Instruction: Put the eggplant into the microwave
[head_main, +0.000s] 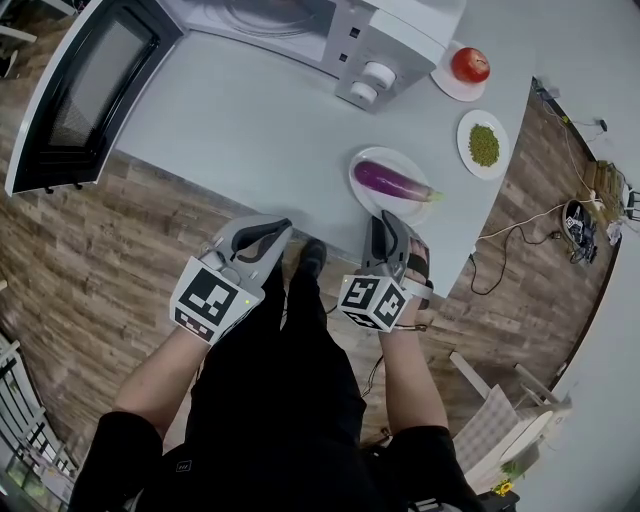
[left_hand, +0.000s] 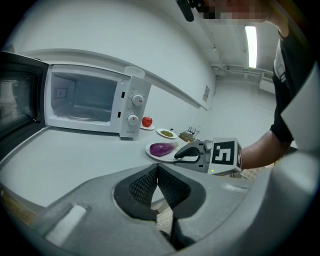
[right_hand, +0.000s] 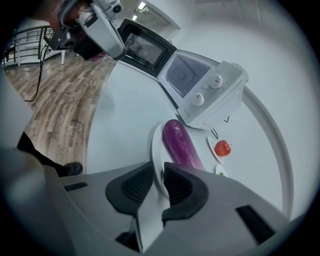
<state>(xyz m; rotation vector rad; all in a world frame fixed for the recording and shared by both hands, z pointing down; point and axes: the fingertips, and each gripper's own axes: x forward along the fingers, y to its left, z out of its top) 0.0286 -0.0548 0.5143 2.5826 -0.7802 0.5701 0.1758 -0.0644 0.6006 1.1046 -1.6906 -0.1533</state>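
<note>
Eggplant (head_main: 392, 181) lies on a white plate (head_main: 368, 160) at the near edge of the counter (head_main: 250, 130), outside the microwave (head_main: 300, 25).
Your right tongs (right_hand: 160, 169) are closed on the near rim of that plate, with the eggplant just beyond the tips. Your left tongs (left_hand: 158, 169) are pressed together on nothing, well left of the plate, by the counter edge. Behind the plate, to the right, stand a saucer (head_main: 445, 82) with a tomato (head_main: 470, 64) and a dish (head_main: 468, 128) of green grains (head_main: 484, 145). The microwave door (head_main: 85, 90) is swung wide to the left. Between plate and microwave you have only bare counter.
</note>
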